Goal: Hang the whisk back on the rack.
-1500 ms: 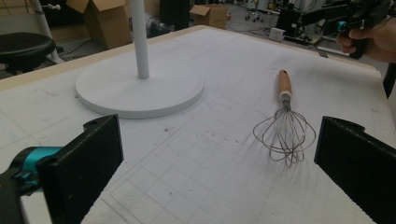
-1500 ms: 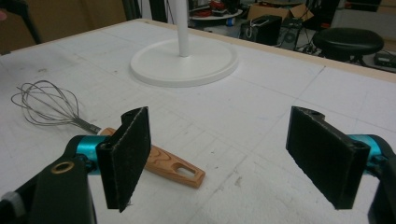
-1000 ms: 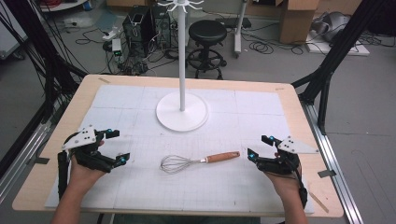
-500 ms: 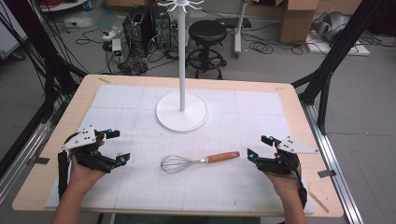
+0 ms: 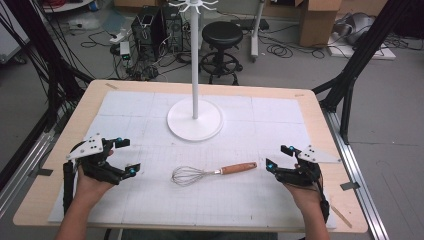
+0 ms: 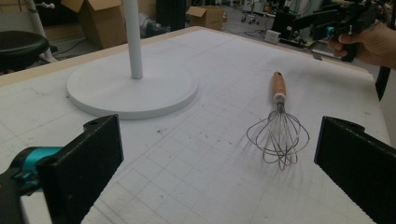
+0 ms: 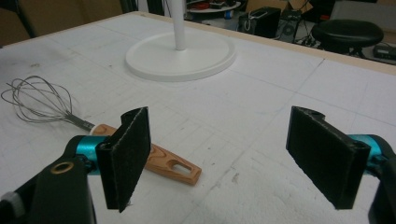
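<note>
Your left tongs [image 5: 121,157] and right tongs [image 5: 276,156] both stand wide open, gripping nothing. The wire whisk [image 5: 212,173] lies flat on the worktop [image 5: 150,210] between them, wooden handle toward your right tongs, in front of the white stand [image 5: 195,117].

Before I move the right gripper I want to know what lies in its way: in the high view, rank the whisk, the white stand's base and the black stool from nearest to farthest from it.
1. whisk: just left of the right gripper, wooden handle end nearest it.
2. white stand's base: farther up the table, to the left.
3. black stool: on the floor beyond the table's far edge.
</note>
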`<state>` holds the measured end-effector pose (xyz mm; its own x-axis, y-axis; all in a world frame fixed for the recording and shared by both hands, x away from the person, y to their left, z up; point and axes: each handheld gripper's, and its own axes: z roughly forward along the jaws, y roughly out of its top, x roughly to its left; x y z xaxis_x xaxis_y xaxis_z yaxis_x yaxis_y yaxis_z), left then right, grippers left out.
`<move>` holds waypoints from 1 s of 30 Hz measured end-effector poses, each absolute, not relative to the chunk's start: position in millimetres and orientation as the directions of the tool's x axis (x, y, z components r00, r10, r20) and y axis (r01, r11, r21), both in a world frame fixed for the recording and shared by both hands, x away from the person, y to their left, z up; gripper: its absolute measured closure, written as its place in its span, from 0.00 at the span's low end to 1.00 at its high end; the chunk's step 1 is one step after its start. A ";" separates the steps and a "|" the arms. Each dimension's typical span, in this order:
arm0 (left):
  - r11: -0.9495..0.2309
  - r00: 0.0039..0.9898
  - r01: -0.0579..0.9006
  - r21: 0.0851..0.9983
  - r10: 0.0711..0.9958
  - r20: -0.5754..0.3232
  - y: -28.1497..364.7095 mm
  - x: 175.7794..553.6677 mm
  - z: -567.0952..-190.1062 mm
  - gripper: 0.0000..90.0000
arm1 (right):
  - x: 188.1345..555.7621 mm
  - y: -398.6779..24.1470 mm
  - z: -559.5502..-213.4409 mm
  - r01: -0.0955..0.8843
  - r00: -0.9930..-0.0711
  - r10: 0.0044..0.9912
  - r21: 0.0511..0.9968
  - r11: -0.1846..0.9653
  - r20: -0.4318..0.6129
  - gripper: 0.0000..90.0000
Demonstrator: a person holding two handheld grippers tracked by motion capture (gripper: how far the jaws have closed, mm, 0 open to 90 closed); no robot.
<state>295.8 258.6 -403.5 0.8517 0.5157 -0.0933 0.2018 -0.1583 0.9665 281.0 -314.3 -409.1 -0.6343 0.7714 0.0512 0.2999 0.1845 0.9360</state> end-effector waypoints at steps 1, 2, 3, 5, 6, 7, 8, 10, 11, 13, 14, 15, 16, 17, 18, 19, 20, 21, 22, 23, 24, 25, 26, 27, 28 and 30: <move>-0.152 0.855 0.200 0.968 0.510 -0.096 257.0 296.3 -402.3 0.02 | 280.3 -315.2 -408.9 0.298 -0.634 0.772 0.935 0.194 0.042 0.23; -0.154 0.859 0.194 0.969 0.503 -0.092 251.6 298.3 -398.5 0.02 | 279.8 -315.9 -408.6 0.298 -0.633 0.773 0.934 0.197 0.039 0.23; -0.154 0.864 0.189 0.970 0.496 -0.090 247.8 299.9 -396.5 0.02 | 279.1 -317.2 -408.2 0.298 -0.628 0.777 0.934 0.197 0.036 0.23; -0.159 0.875 0.190 0.969 0.474 -0.094 237.1 304.9 -392.7 0.02 | 278.1 -321.3 -408.5 0.305 -0.617 0.786 0.933 0.192 0.040 0.23; -0.166 0.879 0.190 0.968 0.468 -0.092 230.7 307.6 -390.6 0.02 | 277.8 -323.1 -409.4 0.310 -0.612 0.790 0.932 0.189 0.043 0.23; -0.166 0.879 0.190 0.968 0.468 -0.092 230.7 307.6 -390.6 0.02 | 277.8 -323.1 -409.4 0.310 -0.612 0.790 0.932 0.189 0.043 0.23; -0.188 0.889 0.190 0.964 0.450 -0.087 216.6 313.7 -385.4 0.02 | 278.6 -325.6 -411.9 0.321 -0.605 0.794 0.929 0.185 0.051 0.23; -0.207 0.899 0.188 0.960 0.430 -0.083 202.6 319.1 -378.9 0.02 | 279.8 -326.0 -413.4 0.319 -0.606 0.794 0.929 0.186 0.049 0.23; -0.207 0.899 0.188 0.960 0.430 -0.083 202.6 319.1 -378.9 0.02 | 279.8 -326.0 -413.4 0.319 -0.606 0.794 0.929 0.186 0.049 0.23; -0.228 0.907 0.177 0.957 0.416 -0.069 189.4 323.0 -371.9 0.02 | 280.2 -326.1 -413.1 0.316 -0.607 0.793 0.929 0.193 0.042 0.23; -0.243 0.916 0.176 0.954 0.395 -0.069 176.8 326.8 -366.8 0.02 | 279.7 -326.8 -412.5 0.313 -0.608 0.793 0.931 0.188 0.044 0.24; -0.245 0.919 0.180 0.953 0.387 -0.074 170.1 328.4 -365.2 0.02 | 279.4 -327.1 -412.2 0.314 -0.606 0.794 0.931 0.187 0.045 0.23; -0.245 0.919 0.180 0.953 0.387 -0.074 170.1 328.4 -365.2 0.02 | 279.4 -327.1 -412.2 0.314 -0.606 0.794 0.931 0.187 0.045 0.23; -0.255 0.923 0.183 0.949 0.378 -0.076 163.7 330.3 -363.7 0.02 | 278.9 -327.2 -412.0 0.315 -0.606 0.794 0.931 0.184 0.049 0.23; -0.262 0.927 0.186 0.947 0.367 -0.081 157.0 332.2 -362.9 0.02 | 278.5 -327.4 -411.9 0.313 -0.607 0.793 0.932 0.184 0.047 0.23; -0.265 0.929 0.194 0.945 0.359 -0.090 149.9 334.0 -362.5 0.02 | 278.1 -327.8 -411.7 0.307 -0.608 0.793 0.933 0.187 0.041 0.23; -0.274 0.932 0.196 0.942 0.351 -0.092 142.3 335.8 -362.2 0.02 | 278.1 -327.8 -411.7 0.307 -0.608 0.793 0.933 0.187 0.041 0.23; -0.291 0.935 0.192 0.937 0.343 -0.085 134.3 337.3 -362.1 0.02 | 277.7 -327.8 -411.6 0.311 -0.607 0.793 0.932 0.185 0.045 0.23; -0.306 0.938 0.191 0.933 0.336 -0.082 125.3 338.5 -362.6 0.02 | 277.5 -328.0 -411.8 0.311 -0.606 0.794 0.932 0.185 0.045 0.23; -0.322 0.943 0.186 0.928 0.323 -0.077 116.2 339.4 -363.4 0.02 | 277.4 -328.2 -411.8 0.310 -0.606 0.795 0.932 0.186 0.043 0.24; -0.336 0.948 0.183 0.924 0.310 -0.075 107.6 340.2 -364.9 0.02 | 277.4 -328.2 -411.9 0.313 -0.604 0.795 0.932 0.184 0.046 0.23; -0.346 0.951 0.182 0.920 0.299 -0.076 99.2 341.0 -366.9 0.02 | 277.5 -328.1 -412.0 0.311 -0.604 0.795 0.932 0.185 0.044 0.23; -0.360 0.954 0.182 0.915 0.291 -0.075 91.2 341.7 -369.0 0.02 | 277.2 -327.4 -411.9 0.315 -0.605 0.795 0.931 0.184 0.047 0.24; -0.385 0.958 0.175 0.906 0.281 -0.066 83.9 342.6 -370.8 0.02 | 277.5 -327.0 -412.0 0.312 -0.606 0.795 0.931 0.189 0.041 0.23; -0.403 0.959 0.171 0.899 0.278 -0.057 76.5 342.7 -372.3 0.02 | 277.6 -326.6 -412.0 0.311 -0.606 0.795 0.931 0.192 0.038 0.23; -0.426 0.962 0.159 0.890 0.268 -0.044 63.2 342.3 -373.9 0.02 | 277.6 -326.3 -411.9 0.306 -0.607 0.794 0.932 0.196 0.032 0.24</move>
